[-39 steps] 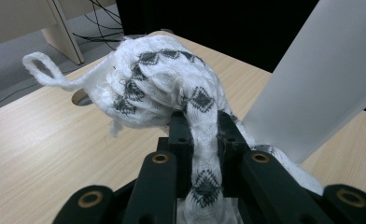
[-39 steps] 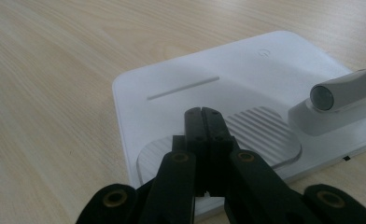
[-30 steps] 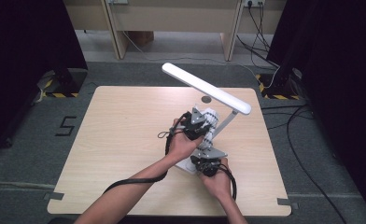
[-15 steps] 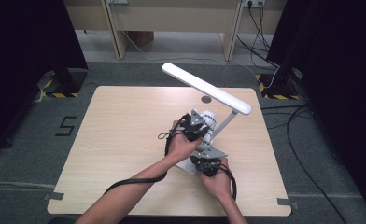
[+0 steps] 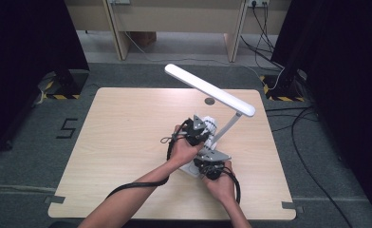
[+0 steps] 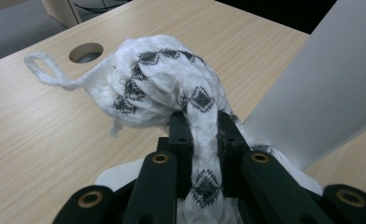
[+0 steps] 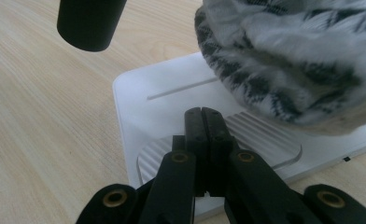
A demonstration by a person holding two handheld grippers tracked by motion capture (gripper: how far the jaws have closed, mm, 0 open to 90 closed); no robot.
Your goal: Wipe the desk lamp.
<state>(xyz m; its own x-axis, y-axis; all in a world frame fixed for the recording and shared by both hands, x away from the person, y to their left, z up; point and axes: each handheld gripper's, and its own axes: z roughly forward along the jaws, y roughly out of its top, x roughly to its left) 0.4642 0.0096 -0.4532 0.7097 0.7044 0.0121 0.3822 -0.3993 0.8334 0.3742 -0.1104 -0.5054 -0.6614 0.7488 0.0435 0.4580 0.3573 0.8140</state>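
Observation:
A white desk lamp stands at the table's right middle, its long head (image 5: 208,90) slanting above its flat base (image 5: 191,167). A white knit cloth with black diamonds (image 6: 162,88) lies bunched on the base beside the lamp's grey stem (image 6: 326,93). My left gripper (image 6: 202,135) is shut on a fold of this cloth, and in the high view it (image 5: 196,130) sits over the cloth (image 5: 211,126). My right gripper (image 7: 204,116) is shut with nothing between its jaws, tips just above the ribbed oval pad (image 7: 260,135) on the lamp base (image 7: 158,84). The cloth (image 7: 288,60) hangs close to the right of it.
A round cable hole (image 5: 209,101) is in the table behind the lamp, also seen past the cloth (image 6: 86,52). A black cylinder (image 7: 90,21) hangs over the wood left of the base. Bare tabletop (image 5: 122,133) spreads to the left.

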